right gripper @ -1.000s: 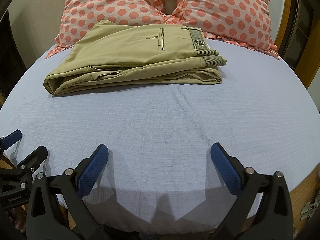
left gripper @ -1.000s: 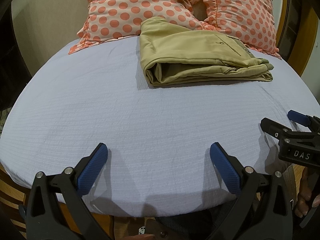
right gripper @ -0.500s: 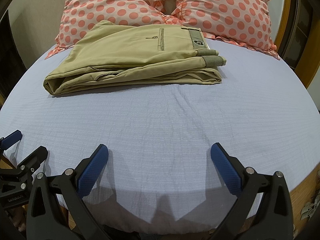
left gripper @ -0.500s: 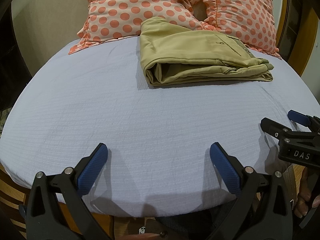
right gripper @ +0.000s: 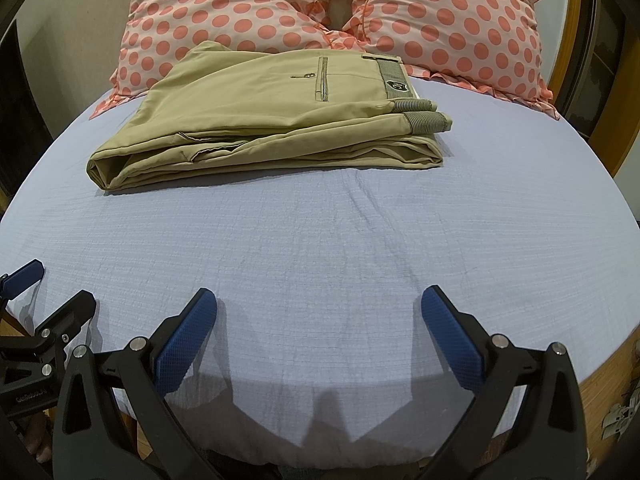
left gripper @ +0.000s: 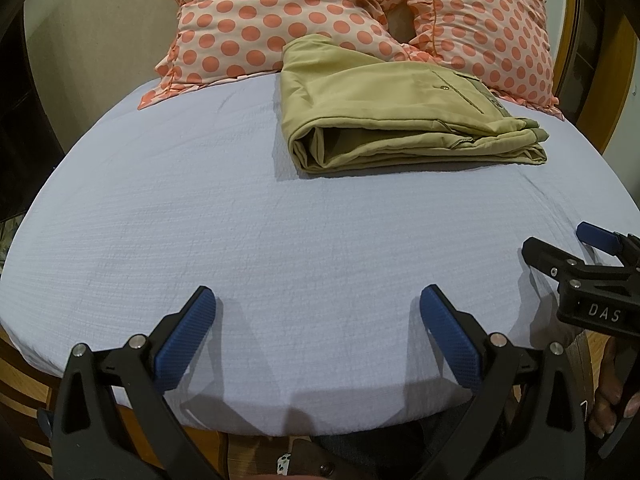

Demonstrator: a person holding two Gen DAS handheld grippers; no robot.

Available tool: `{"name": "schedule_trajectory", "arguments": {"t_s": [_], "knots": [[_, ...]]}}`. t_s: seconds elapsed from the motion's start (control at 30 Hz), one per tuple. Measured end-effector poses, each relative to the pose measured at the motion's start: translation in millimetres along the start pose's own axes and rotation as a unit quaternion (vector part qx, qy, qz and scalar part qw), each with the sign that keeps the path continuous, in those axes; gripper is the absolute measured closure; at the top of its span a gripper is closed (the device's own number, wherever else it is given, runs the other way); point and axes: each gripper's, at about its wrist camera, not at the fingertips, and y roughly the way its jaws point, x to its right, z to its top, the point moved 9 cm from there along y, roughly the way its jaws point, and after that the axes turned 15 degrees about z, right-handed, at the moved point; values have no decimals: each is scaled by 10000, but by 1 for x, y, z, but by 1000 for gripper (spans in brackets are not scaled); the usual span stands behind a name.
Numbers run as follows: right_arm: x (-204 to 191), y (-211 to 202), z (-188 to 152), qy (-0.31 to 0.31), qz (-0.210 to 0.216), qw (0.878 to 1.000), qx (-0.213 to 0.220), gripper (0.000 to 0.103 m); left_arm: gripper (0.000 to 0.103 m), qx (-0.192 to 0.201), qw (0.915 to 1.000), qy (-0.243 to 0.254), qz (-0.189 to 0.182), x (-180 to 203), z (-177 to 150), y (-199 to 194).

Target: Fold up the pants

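You can read "DAS" in pale letters on the black body of the right gripper [left gripper: 600,264], seen at the edge of your left wrist view. The print on the left gripper [right gripper: 24,292] and the badge on the pants [right gripper: 394,86] waistband are too small to read.

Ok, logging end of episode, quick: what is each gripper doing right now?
Left gripper: open, holding nothing, above the bedsheet.
Right gripper: open, holding nothing; folded khaki pants lie untouched.
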Motion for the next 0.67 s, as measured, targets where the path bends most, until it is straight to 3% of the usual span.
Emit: {"name": "schedule_trajectory", "arguments": {"t_s": [0.67], "knots": [[0, 1, 0, 5, -4, 10000, 2, 1, 2, -113, 9999, -8, 44, 1, 1, 2]]}}
